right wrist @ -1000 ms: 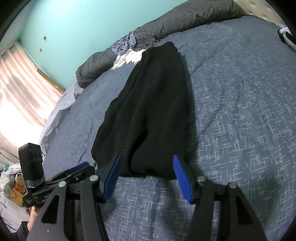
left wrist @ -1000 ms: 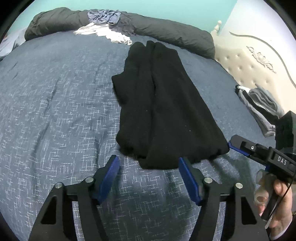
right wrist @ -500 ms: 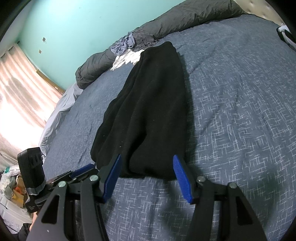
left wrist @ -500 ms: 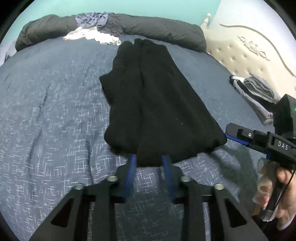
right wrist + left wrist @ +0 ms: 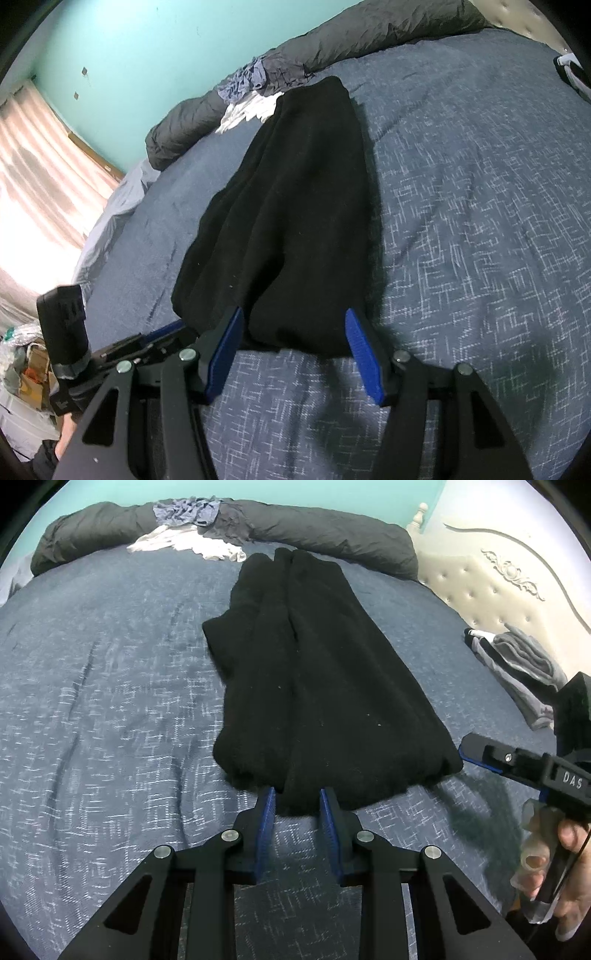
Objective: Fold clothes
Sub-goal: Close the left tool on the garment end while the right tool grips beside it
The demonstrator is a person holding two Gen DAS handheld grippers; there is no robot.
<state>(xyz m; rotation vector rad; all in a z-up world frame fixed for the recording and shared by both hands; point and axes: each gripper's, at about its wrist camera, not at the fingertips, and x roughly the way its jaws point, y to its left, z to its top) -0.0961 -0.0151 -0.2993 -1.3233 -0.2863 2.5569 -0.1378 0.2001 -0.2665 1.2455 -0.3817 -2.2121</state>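
A long black garment (image 5: pixel 325 686) lies folded lengthwise on the blue patterned bed cover (image 5: pixel 92 701), with its near hem toward me. My left gripper (image 5: pixel 297 797) is pinched onto the middle of that hem, a bunch of black fabric between its blue pads. In the right wrist view, my right gripper (image 5: pixel 293 321) stands open with the right corner of the same garment (image 5: pixel 306 206) lying between its spread fingers. The right gripper (image 5: pixel 476 753) also shows in the left wrist view, at the hem's right corner, held by a hand (image 5: pixel 569 867).
A rolled dark grey duvet (image 5: pixel 314 524) runs along the far edge, with blue and white clothes (image 5: pixel 184 528) heaped on it. Folded grey clothes (image 5: pixel 517 664) lie at the right by the cream headboard (image 5: pixel 498 576). A bright curtain (image 5: pixel 44 184) hangs at the left.
My left gripper moved forward to the hem and closed from wide open onto the fabric. The right gripper stayed open and barely moved.
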